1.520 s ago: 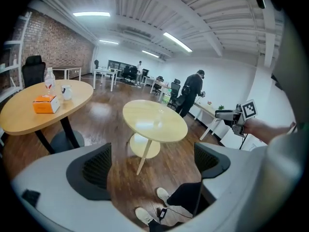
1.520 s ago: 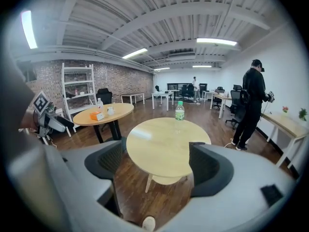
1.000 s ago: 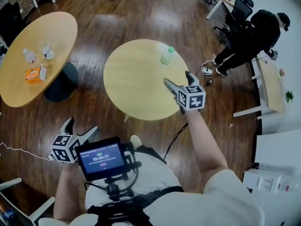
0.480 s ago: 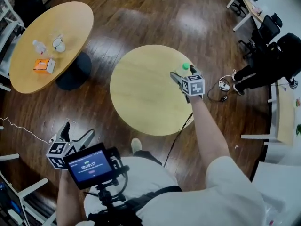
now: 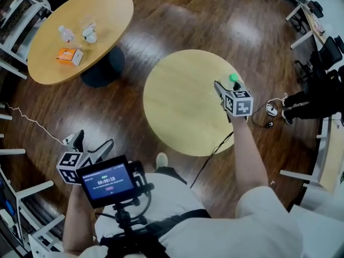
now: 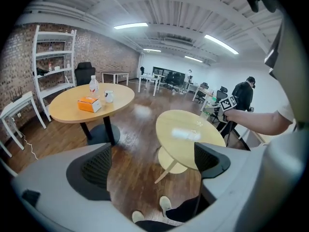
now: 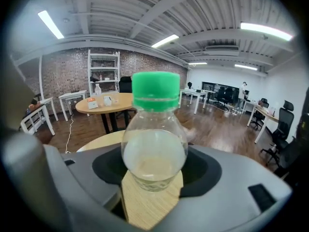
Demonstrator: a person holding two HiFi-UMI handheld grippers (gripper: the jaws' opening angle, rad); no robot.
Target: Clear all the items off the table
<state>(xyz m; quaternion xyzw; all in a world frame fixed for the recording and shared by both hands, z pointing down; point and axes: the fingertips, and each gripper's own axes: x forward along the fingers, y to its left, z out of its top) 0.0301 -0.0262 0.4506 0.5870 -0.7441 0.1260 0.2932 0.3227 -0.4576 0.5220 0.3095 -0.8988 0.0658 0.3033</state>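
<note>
The jaws of the right gripper (image 5: 228, 85) are shut on the bottle (image 7: 154, 144), the only thing on this counter (image 5: 177, 106), which still has to come off; the jaws of the left gripper (image 5: 94, 141) are open and empty.

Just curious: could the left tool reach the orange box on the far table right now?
Probably not: the left tool hangs far from the orange box, with a stretch of wooden floor between them.
</note>
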